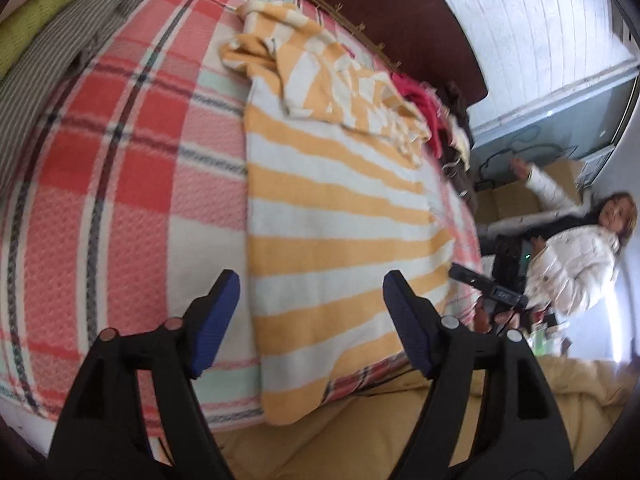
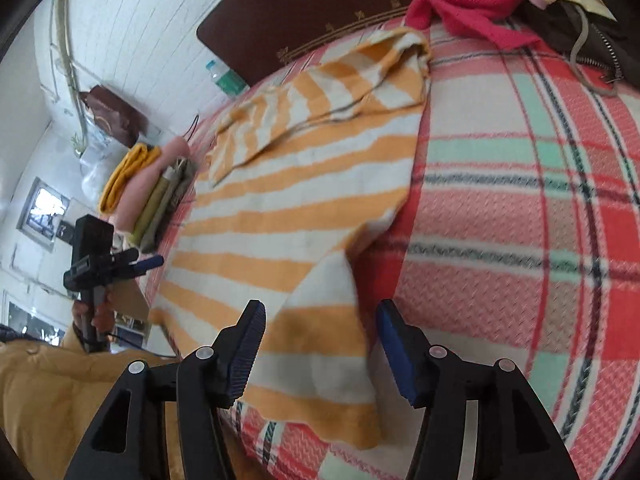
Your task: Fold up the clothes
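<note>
Gaping wide, the left gripper (image 1: 312,320) holds nothing; ahead of its blue pads (image 1: 216,320) the orange-and-white striped garment (image 1: 332,216) lies spread on the plaid bedspread (image 1: 120,160), sleeves bunched at the far end. The right gripper (image 2: 320,344) is likewise spread apart, a near corner of the garment (image 2: 320,360) lying between its fingers, though contact cannot be told. A folded stack (image 2: 152,196) sits far left.

Bright daylight, soft blur, strong fisheye edge distortion.

Soft matt striped sweater (image 1: 328,216) on coarse woven plaid blanket (image 1: 132,184).
</note>
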Demonstrator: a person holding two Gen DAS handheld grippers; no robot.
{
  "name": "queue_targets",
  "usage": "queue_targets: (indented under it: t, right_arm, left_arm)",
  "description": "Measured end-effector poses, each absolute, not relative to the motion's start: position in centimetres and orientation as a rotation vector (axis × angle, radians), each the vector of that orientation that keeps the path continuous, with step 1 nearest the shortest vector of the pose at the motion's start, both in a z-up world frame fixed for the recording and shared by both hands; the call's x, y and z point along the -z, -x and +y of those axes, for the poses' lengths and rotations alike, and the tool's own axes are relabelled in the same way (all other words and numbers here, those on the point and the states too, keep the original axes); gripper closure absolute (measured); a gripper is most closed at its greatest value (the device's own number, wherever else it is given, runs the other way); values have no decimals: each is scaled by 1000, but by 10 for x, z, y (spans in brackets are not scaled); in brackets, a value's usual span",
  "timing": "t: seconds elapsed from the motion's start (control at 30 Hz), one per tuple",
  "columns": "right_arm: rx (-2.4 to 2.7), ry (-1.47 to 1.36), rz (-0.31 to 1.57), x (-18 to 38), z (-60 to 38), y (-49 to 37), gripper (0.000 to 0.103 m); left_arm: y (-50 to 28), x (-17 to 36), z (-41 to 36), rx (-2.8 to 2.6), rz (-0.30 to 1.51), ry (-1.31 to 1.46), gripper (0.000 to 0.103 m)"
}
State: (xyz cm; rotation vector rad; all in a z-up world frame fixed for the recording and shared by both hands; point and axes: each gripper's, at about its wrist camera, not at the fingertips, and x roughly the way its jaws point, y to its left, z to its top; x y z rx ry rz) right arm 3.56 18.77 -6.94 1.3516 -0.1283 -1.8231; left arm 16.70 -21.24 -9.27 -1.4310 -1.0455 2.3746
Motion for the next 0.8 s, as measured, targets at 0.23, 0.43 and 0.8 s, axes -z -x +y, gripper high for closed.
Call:
queue_targets:
  t: [0.23,0.43,0.8]
  right_arm:
    - [1711,-1352,-112,78,174,-50,88]
    - [1667,-1246,-359,60,186,-40,92]
    - [1643,-1088,-584,23,181,0,93]
  left_arm:
    - [-170,106,-183,-2254,-951,1496,26]
    - [-162,117,-179,-2162,-1062,1534,85]
    - [-137,80,-212,-2080,-1370,1238,91]
